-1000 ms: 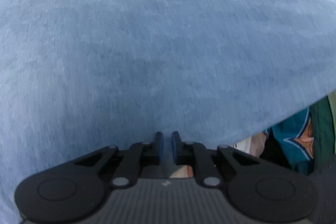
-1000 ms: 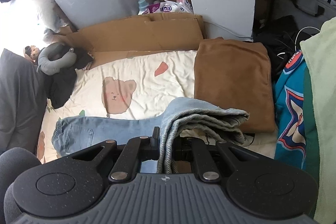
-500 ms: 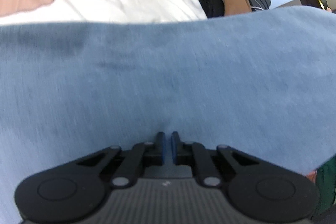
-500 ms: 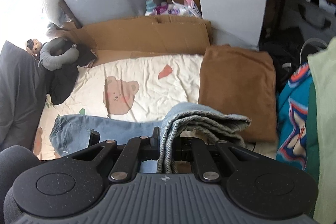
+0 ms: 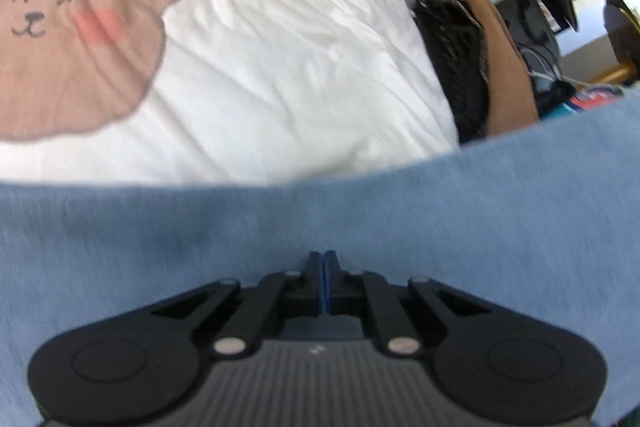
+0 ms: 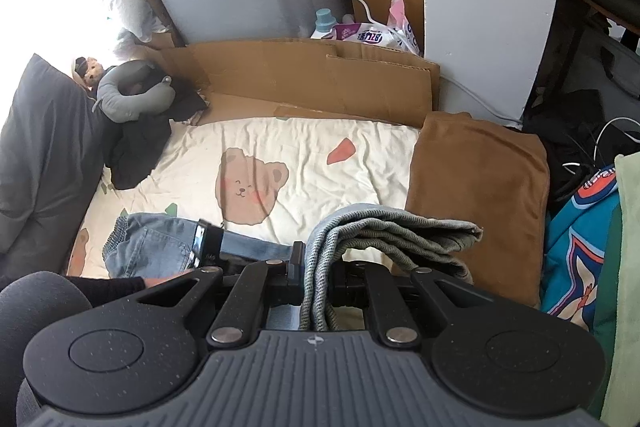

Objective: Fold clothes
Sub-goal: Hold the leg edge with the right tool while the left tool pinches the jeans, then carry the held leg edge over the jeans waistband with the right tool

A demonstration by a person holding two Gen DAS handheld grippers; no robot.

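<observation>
Your right gripper (image 6: pixel 318 273) was clamped on a thick bunch of the jeans (image 6: pixel 148 245), several layers of leg hem stacked between its pads, with the loose ends of the legs (image 6: pixel 404 227) draped off toward the brown folded garment (image 6: pixel 476 187). Measured from the bear print (image 6: pixel 250 187) on the bed sheet (image 6: pixel 304 151), the waist and pocket end of the jeans lay flat just below and to its left, and the lifted hems hung below and to its right. The denim between ran under your grippers.

Your left gripper (image 5: pixel 322 259) had its pads pressed fully together with nothing between them that I could see. It rested over a smooth stretch of blue denim (image 5: pixel 160 235), and from that side the bear print (image 5: pixel 76 27) sat beyond the denim's far edge. In the right wrist view its dark body (image 6: pixel 208 239) showed against the jeans just below the bear, with your sleeve (image 6: pixel 108 283) behind it.

You looked to be mid-fold, carrying the hems over toward the waistband. To do this well, I judged you needed that empty left gripper as an anchor: pressing on the denim near the intended crease so the lower layer did not drag across the sheet. The right hand's load was bulky, so a level carry would keep the layers stacked. Lining the hems up with the waistband edge below the bear before letting go would give a square fold.
</observation>
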